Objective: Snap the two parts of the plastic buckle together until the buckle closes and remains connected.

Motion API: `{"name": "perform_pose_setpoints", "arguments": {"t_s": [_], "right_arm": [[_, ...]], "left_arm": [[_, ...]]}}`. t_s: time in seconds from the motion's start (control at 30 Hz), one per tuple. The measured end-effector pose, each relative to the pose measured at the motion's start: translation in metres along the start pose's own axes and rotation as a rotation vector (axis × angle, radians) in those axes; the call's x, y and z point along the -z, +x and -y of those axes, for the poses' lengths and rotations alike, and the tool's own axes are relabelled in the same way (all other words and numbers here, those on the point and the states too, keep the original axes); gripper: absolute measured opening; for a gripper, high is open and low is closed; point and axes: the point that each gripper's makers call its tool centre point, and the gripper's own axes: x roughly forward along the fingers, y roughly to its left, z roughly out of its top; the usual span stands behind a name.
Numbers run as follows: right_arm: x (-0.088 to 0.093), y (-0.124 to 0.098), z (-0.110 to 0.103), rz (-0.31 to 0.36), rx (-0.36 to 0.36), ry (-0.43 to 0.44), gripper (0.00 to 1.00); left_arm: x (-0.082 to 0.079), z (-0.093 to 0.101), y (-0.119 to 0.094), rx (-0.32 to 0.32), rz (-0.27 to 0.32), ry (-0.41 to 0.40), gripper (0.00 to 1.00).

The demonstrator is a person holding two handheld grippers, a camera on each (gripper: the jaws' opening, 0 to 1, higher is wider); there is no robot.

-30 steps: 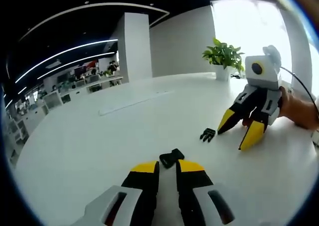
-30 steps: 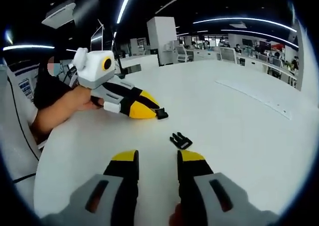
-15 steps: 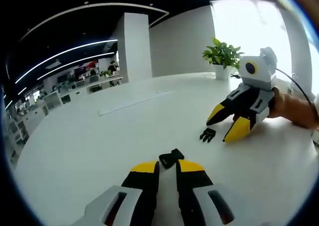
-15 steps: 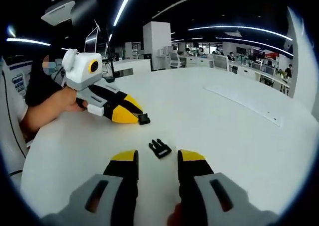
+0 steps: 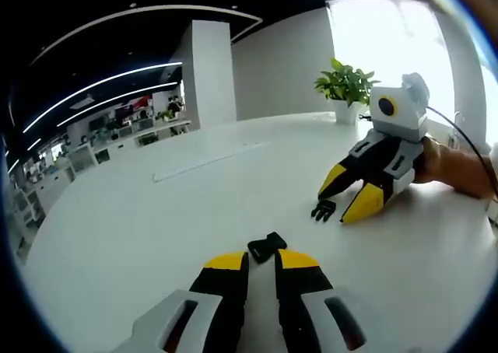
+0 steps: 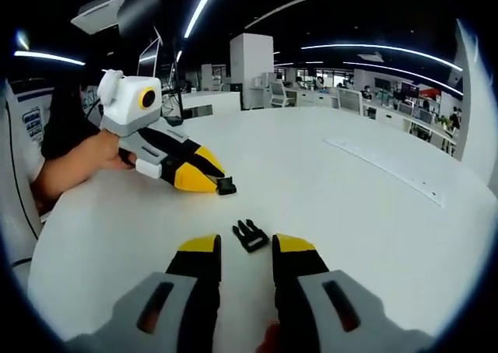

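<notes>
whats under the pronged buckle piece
Only the white table. The pronged piece lies flat on it just ahead of the right gripper; its underside is hidden.

The two black plastic buckle halves lay unjoined on the white table: the pronged piece point(image 6: 250, 234) apart from the socket piece point(image 6: 226, 186).
</notes>
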Motion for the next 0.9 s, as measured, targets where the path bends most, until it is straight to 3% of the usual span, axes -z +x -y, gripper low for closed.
{"name": "perform_pose_setpoints", "arguments": {"t_s": [0.57,0.9], "right_arm": [[0.0003,-0.0025,-0.0051,-0.013,-0.058,0.035,0.22],[-0.0002,-0.0008,-0.0012,0.003,-0.036,0.017,0.18]], "left_arm": [[0.0007,0.0004,-0.0014,-0.001,-0.001,-0.001,0.13],[0.0005,0.0003,-0.0013,-0.001,0.000,-0.001,0.13]]}}
